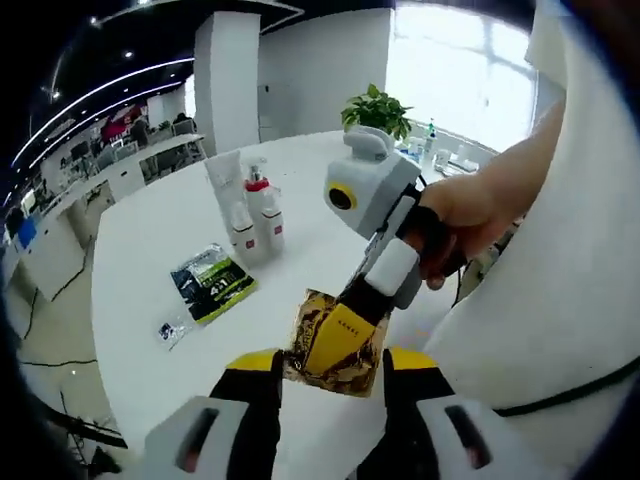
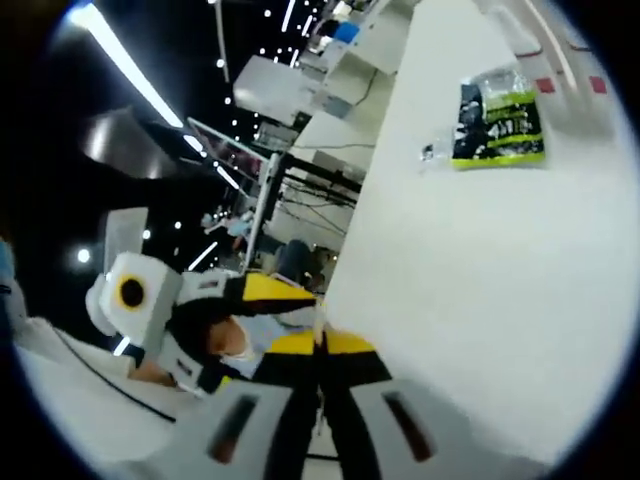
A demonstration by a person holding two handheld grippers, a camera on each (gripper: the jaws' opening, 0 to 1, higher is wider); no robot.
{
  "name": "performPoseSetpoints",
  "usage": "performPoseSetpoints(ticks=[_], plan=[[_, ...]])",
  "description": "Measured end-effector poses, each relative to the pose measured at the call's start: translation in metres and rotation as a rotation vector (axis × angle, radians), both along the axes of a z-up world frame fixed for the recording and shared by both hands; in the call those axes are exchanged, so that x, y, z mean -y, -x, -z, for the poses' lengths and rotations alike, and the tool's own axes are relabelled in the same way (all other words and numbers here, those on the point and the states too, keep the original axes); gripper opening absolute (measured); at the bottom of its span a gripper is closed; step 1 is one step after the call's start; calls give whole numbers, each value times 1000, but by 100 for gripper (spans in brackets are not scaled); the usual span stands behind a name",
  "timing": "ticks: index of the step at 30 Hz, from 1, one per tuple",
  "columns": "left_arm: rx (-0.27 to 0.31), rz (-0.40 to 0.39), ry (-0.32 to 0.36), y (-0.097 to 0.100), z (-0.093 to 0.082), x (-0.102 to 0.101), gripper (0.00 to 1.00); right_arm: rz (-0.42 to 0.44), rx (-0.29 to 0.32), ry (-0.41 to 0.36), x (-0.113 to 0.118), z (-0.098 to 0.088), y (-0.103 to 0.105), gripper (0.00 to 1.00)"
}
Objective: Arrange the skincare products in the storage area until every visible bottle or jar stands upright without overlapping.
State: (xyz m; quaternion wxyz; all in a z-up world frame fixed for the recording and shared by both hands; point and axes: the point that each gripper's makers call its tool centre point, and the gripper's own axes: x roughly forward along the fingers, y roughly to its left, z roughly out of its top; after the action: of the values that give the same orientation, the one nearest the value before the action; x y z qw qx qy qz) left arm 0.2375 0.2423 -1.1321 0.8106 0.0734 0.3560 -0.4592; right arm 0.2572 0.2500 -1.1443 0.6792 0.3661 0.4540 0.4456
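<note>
Gold sachet between right gripper jaws; bottles beyond.

On the table I see two bottles and a tube standing together behind a flat packet. A sachet sits between my left gripper's jaws, perhaps pinched by the right gripper too.

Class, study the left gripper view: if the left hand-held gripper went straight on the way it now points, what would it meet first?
Probably the gold sachet held by the right hand-held gripper, right between the left hand-held gripper jaws' tips; depth is unclear.
</note>
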Motion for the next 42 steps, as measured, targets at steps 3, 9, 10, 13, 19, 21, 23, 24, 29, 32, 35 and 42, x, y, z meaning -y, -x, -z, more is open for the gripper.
performPoseSetpoints(ticks=[3, 9, 10, 13, 19, 21, 23, 24, 29, 32, 35, 42], plan=[[-88, -149, 111, -3, 0, -15, 48, 28, 8, -33, -3, -8, -8, 0], [-310, -274, 408, 4, -13, -5, 49, 77, 54, -107, 2, -35, -12, 0], [-323, -271, 419, 5, -14, -3, 49, 82, 80, -125, 5, -41, -11, 0], [-374, -269, 509, 7, -24, 12, 45, 108, 96, -157, 16, -48, -8, 0], [-504, -289, 727, 11, -50, 40, 23, 158, 121, -255, 34, -67, -9, 0], [-515, -303, 711, 11, -49, 45, 20, 167, 119, -276, 37, -72, -9, 0], [-507, -298, 694, 11, -52, 50, 19, 173, 122, -294, 39, -76, -9, 0], [-508, -301, 689, 11, -53, 52, 17, 172, 120, -310, 40, -78, -9, 0], [-554, -346, 724, 5, -59, 57, 3, 189, 145, -351, 47, -82, -12, 0], [-576, -355, 707, 9, -54, 62, 0, 188, 172, -351, 51, -78, -7, 1], [-592, -357, 723, 15, -53, 66, 0, 203, 183, -378, 58, -76, -3, 6], [-628, -384, 706, 32, -40, 78, 0, 155, 169, -436, 82, -65, 8, 1]])
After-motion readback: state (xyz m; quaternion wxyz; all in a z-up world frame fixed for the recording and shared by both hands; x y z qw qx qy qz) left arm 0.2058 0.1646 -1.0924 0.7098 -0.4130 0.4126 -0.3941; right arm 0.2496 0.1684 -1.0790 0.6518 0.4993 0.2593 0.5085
